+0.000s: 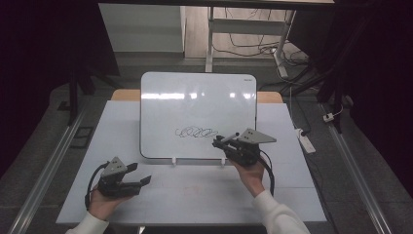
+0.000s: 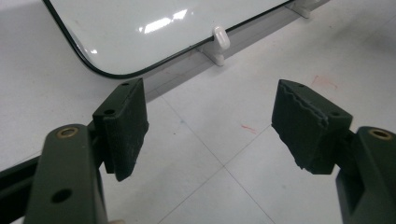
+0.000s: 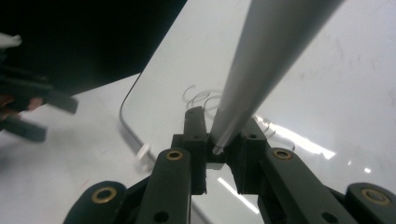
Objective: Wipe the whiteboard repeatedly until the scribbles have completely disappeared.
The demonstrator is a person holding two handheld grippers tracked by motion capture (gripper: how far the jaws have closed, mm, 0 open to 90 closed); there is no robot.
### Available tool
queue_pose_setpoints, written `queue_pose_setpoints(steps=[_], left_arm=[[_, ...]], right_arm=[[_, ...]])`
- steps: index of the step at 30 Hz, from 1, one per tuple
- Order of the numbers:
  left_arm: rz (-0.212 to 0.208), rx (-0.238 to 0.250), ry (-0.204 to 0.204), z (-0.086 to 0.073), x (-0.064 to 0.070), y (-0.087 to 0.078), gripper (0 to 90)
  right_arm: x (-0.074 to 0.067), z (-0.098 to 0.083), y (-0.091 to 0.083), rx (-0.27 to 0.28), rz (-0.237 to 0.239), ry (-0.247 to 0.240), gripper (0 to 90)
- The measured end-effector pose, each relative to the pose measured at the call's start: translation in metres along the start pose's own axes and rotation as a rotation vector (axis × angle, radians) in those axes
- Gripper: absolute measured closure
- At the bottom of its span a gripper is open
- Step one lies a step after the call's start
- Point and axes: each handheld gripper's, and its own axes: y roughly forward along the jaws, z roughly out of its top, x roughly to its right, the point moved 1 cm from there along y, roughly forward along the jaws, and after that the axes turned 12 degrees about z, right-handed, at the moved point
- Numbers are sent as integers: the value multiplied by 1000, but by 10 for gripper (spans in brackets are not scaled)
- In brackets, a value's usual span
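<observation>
High view puts the left gripper (image 1: 141,181) released and empty near the worktop's (image 1: 195,195) front-left corner, the right gripper (image 1: 220,143) clenched on a marker (image 1: 229,138) by the whiteboard's (image 1: 195,97) scribble (image 1: 196,132), so drawing seems underway, calling for tip contact.

Left gripper (image 1: 141,182) held low at the near left, fingers (image 2: 122,126) spread wide apart with nothing between them, palm cupped under the body. Right gripper (image 1: 217,142) raised higher and farther forward, fingers (image 3: 196,140) clamped close together, wrist angled up, white sleeve behind.
</observation>
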Motion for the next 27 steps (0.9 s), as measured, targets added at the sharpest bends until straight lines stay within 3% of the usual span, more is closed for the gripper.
queue_pose_setpoints(steps=[5,10,16,21,27], left_arm=[[-2,-7,0,-2,-1,3,272],[-2,-3,-3,-3,-2,3,273],[-3,-11,-3,-3,-2,5,274],[-2,-12,0,-4,-2,6,274],[11,-11,-7,-8,-6,3,275]], right_arm=[[19,12,25,20,-35,23,775],[28,21,54,10,-33,30,775],[31,18,88,-5,-1,66,775],[23,21,116,-16,44,26,775],[21,25,138,-47,26,-2,775]])
